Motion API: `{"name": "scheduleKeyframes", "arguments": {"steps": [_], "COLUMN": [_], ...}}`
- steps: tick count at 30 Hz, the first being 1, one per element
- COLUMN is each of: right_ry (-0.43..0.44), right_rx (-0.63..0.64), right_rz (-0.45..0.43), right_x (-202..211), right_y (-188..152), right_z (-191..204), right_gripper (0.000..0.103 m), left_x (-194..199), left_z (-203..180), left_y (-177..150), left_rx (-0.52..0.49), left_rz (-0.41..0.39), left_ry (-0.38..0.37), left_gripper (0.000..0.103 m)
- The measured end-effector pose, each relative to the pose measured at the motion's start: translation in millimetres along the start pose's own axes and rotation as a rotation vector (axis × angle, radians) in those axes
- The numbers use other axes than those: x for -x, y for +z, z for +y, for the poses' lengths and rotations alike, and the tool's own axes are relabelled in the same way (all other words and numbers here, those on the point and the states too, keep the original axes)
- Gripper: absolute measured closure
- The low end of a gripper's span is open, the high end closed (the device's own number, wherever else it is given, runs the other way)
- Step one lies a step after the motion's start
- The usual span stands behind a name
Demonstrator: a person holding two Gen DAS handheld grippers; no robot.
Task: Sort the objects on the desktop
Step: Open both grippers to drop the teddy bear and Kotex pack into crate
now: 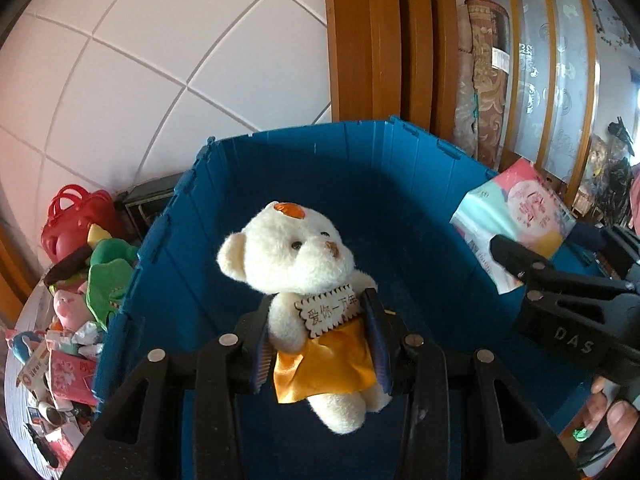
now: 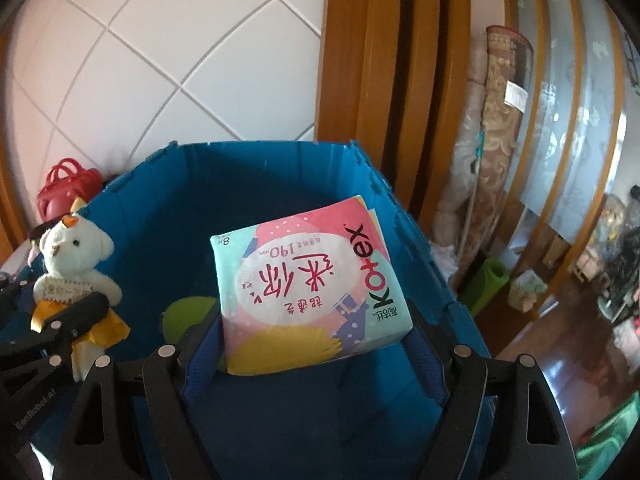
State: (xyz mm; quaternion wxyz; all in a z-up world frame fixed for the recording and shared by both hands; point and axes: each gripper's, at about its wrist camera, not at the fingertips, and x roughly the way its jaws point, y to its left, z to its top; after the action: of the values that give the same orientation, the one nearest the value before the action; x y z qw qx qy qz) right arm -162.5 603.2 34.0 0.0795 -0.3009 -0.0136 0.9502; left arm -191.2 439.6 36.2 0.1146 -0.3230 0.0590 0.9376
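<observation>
A white tiled wall (image 1: 160,60) and an orange-brown wooden door frame (image 1: 372,40) stood behind a deep blue plastic bin (image 1: 192,264), which served as the landmark for everything else. Beyond the bin's right side, rolled patterned rugs (image 2: 500,128) leaned against the frame, and dark wooden floor (image 2: 560,360) spread further right.

The left gripper (image 1: 318,344) was clamped on a white teddy bear (image 1: 296,248), its two pads pressing the bear's sides at the level of the orange satin skirt. The bear hung above the bin's interior, head toward the far wall, with a small wooden tag (image 1: 327,314) bearing Chinese characters across its chest and an orange patch on its head. From the right wrist view the same bear (image 2: 76,252) appeared over the bin's left edge.

The right gripper (image 2: 316,344) was closed on a pastel Kotex packet (image 2: 308,284), holding its near end between the blue-padded fingers (image 2: 202,344). The packet sat above the inside of the bin, tilted up toward the far right wall. In the left wrist view that packet (image 1: 516,220) showed over the bin's right rim.

Low inside the bin, something green (image 2: 188,312) was partly hidden behind the packet.

To the left of the bin, on the white surface (image 1: 20,400), lay a heap of things: a red plastic basket (image 1: 76,216), a green plush piece (image 1: 108,276), a pink plush toy (image 1: 70,308) and assorted packets (image 1: 68,376).
</observation>
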Motion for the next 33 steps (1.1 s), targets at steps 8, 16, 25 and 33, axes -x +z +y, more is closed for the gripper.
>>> {"name": "scheduleKeyframes", "arguments": {"steps": [8, 16, 25, 33], "right_ry": [-0.016, -0.025, -0.022, -0.006], "right_rx": [0.025, 0.037, 0.056, 0.042], "right_rz": [-0.005, -0.006, -0.016, -0.022], "right_x": [-4.0, -3.0, -0.9, -1.1], "right_y": [-0.8, -1.3, -0.1, -0.5], "right_z": [-0.7, 2.5, 5.9, 3.7], "right_gripper": [0.021, 0.018, 0.006, 0.005], "left_x": [2.6, 2.8, 7.0, 6.2], "left_z": [-3.2, -5.9, -8.7, -7.5], "left_y": [-1.6, -0.4, 0.0, -0.4], "left_rx": [-0.006, -0.023, -0.037, -0.030], "left_rz": [-0.011, -0.008, -0.033, -0.037], "left_ry": [0.009, -0.012, -0.017, -0.020], "left_gripper": [0.059, 0.055, 0.042, 0.041]}}
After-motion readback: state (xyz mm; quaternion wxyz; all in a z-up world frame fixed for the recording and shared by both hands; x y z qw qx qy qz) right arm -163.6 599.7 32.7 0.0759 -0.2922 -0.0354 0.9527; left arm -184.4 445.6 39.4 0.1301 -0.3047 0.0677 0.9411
